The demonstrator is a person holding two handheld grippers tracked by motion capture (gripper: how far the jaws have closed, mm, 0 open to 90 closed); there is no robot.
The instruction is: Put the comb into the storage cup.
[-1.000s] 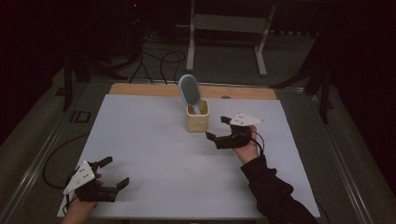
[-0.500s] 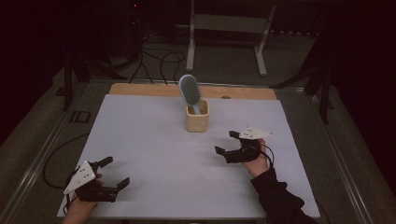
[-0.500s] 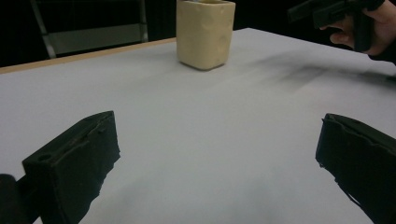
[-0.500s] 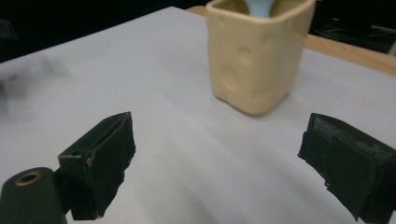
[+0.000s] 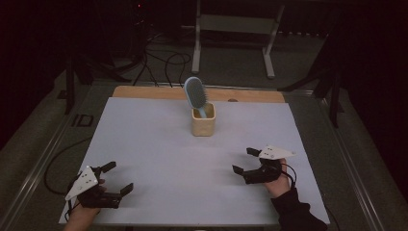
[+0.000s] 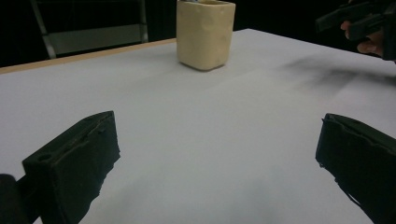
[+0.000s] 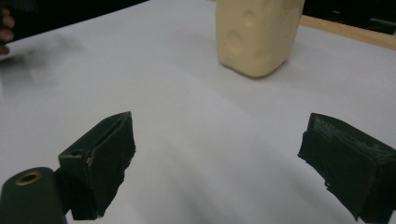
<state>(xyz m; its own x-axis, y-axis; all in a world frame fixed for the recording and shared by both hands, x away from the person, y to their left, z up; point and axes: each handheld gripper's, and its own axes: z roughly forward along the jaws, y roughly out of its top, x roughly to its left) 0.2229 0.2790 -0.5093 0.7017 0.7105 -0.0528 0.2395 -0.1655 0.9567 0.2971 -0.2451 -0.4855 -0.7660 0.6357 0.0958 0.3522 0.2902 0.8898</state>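
Observation:
A cream square cup (image 5: pixel 203 121) stands near the far middle of the white table, and a pale blue hairbrush (image 5: pixel 196 93) sticks out of it, head up. The cup (image 6: pixel 204 33) is far ahead in the left gripper view and closer (image 7: pixel 256 35) in the right gripper view. My left gripper (image 5: pixel 118 178) rests open at the near left corner, with nothing between its jaws. My right gripper (image 5: pixel 245 160) is open over the near right of the table, well short of the cup, and holds nothing.
A wooden strip (image 5: pixel 144 91) runs along the table's far edge. Beyond it stand a metal frame (image 5: pixel 231 29) and loose cables (image 5: pixel 159 57) on the dark floor. Wide white surface (image 5: pixel 159 154) lies between the grippers.
My right gripper has pulled back from beside the cup toward the near right edge. The left gripper, the cup and the brush have stayed put.

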